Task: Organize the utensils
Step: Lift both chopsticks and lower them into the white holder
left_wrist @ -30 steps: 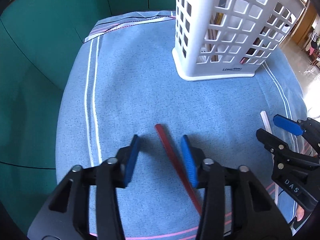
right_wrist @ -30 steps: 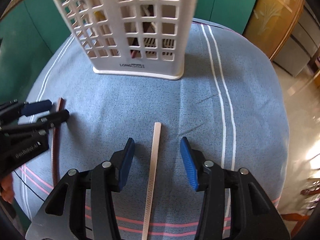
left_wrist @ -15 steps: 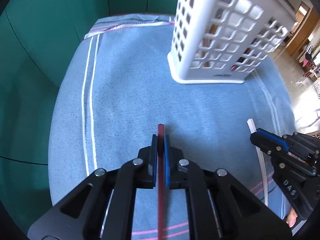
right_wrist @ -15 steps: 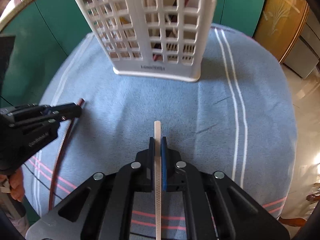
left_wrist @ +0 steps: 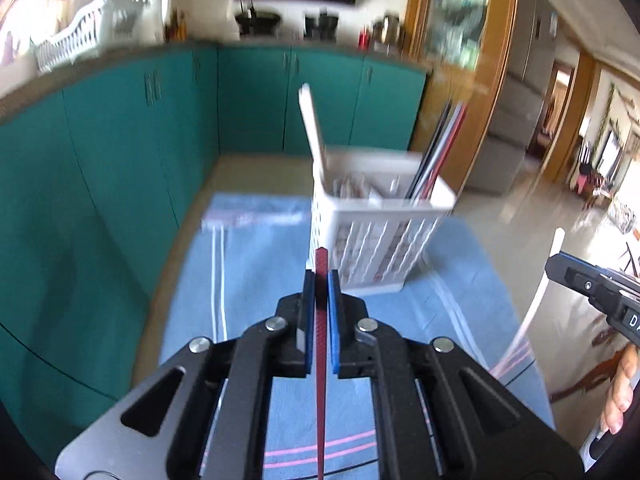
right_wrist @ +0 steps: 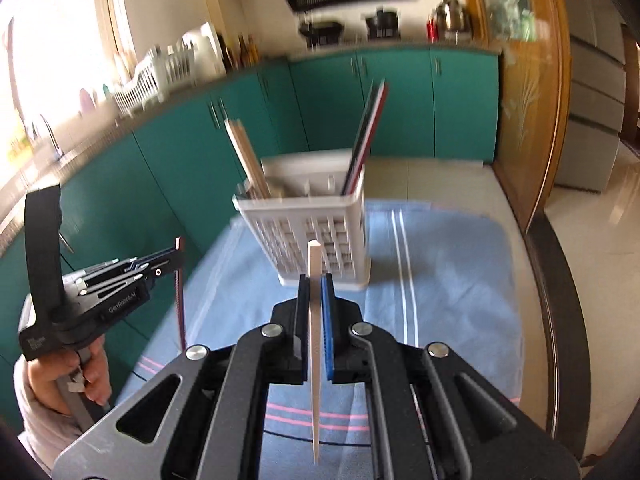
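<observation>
Here the left tongs (left_wrist: 321,280) are clenched on a dark red chopstick (left_wrist: 321,344), which stands between the two blue pads (left_wrist: 334,320) and sticks out a little past their tips. The right tongs (right_wrist: 315,282) are clenched in the same way on a pale cream chopstick (right_wrist: 314,344), whose blunt end reaches above the pads. Both chopsticks are lifted clear of the tabletop (right_wrist: 452,288), which is covered with a blue cloth (left_wrist: 256,264) with white and pink stripes.

Ahead of both tongs stands a white plastic basket (right_wrist: 312,236) with a grid wall, upright on the cloth. Inside it, light wooden chopsticks (right_wrist: 246,156) lean to the left side and a bundle of dark and red chopsticks (right_wrist: 370,132) leans to the right side. The left-wrist view is blurred, so the smaller things in the basket cannot be told.

In the right-wrist view a hand (right_wrist: 60,376) grips the handle of the left tongs. Behind the tabletop run teal cabinets (right_wrist: 176,148).
</observation>
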Tool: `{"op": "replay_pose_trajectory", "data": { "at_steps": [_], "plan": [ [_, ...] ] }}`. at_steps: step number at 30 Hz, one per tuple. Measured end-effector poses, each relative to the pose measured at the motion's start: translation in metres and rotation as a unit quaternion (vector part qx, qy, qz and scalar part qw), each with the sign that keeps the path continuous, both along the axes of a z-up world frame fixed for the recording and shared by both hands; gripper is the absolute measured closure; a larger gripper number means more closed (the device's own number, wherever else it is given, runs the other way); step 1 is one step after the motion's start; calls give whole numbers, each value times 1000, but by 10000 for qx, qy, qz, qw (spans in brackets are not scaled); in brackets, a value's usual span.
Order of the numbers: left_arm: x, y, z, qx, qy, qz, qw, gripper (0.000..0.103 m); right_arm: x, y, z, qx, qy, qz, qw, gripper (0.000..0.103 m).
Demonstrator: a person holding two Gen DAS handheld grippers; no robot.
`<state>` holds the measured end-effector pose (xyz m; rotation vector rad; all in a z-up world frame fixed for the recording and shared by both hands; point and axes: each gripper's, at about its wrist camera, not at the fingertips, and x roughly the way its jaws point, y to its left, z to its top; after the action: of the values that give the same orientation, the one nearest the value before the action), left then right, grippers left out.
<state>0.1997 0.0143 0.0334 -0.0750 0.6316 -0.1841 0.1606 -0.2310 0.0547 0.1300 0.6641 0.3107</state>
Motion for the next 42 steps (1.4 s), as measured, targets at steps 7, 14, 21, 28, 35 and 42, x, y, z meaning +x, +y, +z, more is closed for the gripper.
{"op": "replay_pose_trajectory", "data": {
  "at_steps": [7,14,21,28,35,42],
  "plan": [
    [-27,-1,49,-150,-1045,119,9943,97,-14,-10,34,358,-589,-86,9976,96],
    [-11,-1,116,-405,-1651,50,9854,97,9,-9,82,552,-952,-128,9938,96],
    [21,10,165,-826,-2072,380,9741,97,43,-15,140,640,-1524,-454,9852,96],
    [66,8,148,-852,-2089,870,9703,97,88,-8,139,286,-1578,-871,9832,96],
    [85,6,97,-790,-1741,950,9769,97,119,-9,85,244,-1083,-956,9892,96],
    [96,0,56,-733,-1323,873,9846,97,118,-5,56,168,-1078,-1000,9890,96]
  ]
}}
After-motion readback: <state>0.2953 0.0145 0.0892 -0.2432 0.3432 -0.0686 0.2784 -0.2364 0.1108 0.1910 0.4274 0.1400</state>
